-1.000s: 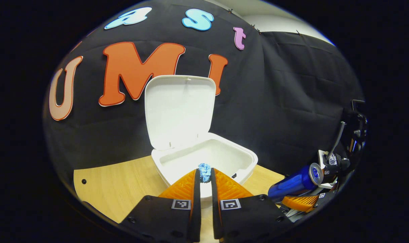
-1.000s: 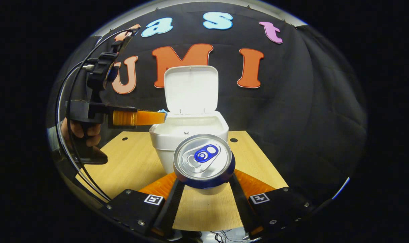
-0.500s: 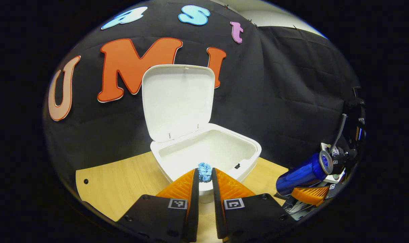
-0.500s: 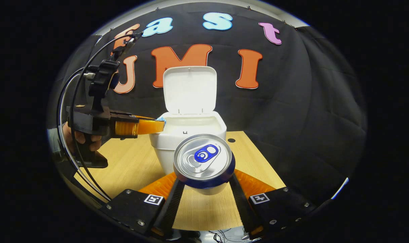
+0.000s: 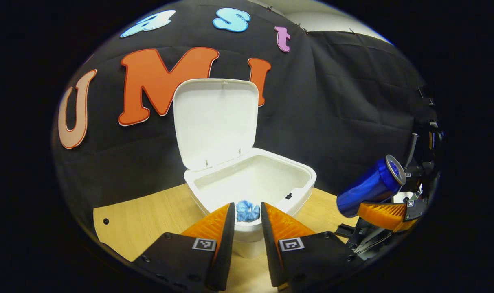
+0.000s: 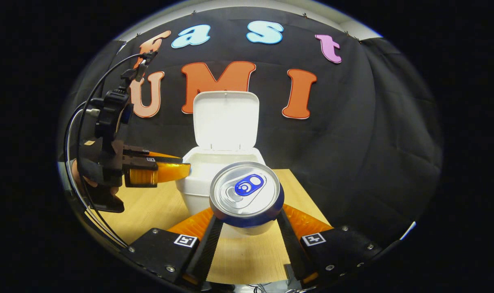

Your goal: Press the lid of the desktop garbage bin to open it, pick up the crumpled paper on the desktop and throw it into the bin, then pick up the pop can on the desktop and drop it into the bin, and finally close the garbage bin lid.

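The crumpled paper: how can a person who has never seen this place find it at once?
Find the white bin on the wooden desk, its lid standing open. At the bin's near rim, the crumpled paper sits between the fingers of the left tongs. It is small, blue and wrinkled, unlike the smooth shiny can.

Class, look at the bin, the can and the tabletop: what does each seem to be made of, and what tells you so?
Bin: likely plastic, smooth matte white, moulded rounded corners.
Can: metal, probably aluminium; brushed silver top, pull tab, glossy blue side.
Tabletop: wood or wood-look laminate, pale with fine grain.
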A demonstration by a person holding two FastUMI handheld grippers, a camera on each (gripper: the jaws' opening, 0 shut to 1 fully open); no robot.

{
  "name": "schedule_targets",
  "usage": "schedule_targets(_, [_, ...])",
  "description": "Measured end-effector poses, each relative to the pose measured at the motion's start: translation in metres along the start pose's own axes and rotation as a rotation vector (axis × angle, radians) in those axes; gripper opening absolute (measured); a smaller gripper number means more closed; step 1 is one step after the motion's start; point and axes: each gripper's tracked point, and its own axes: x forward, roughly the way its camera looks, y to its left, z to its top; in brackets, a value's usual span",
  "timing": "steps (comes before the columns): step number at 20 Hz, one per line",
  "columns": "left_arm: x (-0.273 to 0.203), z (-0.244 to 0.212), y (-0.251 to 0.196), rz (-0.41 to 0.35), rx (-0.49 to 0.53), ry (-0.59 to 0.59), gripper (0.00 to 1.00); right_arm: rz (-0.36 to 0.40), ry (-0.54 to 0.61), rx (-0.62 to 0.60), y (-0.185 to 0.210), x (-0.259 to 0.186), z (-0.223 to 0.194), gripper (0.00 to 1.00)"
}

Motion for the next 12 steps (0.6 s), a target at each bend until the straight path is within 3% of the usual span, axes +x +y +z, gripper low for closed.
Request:
schedule_targets(5, [-0.007,0.0,-0.002,-0.014,0.006,-0.016,0.53,-0.002,-0.056,-0.019,-0.004,0.008,0.034,0.78])
schedule_targets(8, [-0.01,0.0,-0.002,-0.016,0.015,-0.025,0.54,0.005,-0.089,-0.04,-0.006,0.012,0.052,0.78])
schedule_targets(11, [-0.017,-0.003,0.003,-0.002,0.013,-0.026,0.79,0.013,-0.112,-0.058,-0.01,0.02,0.065,0.78])
schedule_targets(12, [-0.019,-0.005,0.006,0.007,0.014,-0.023,0.82,0.021,-0.12,-0.058,-0.009,0.023,0.069,0.78])
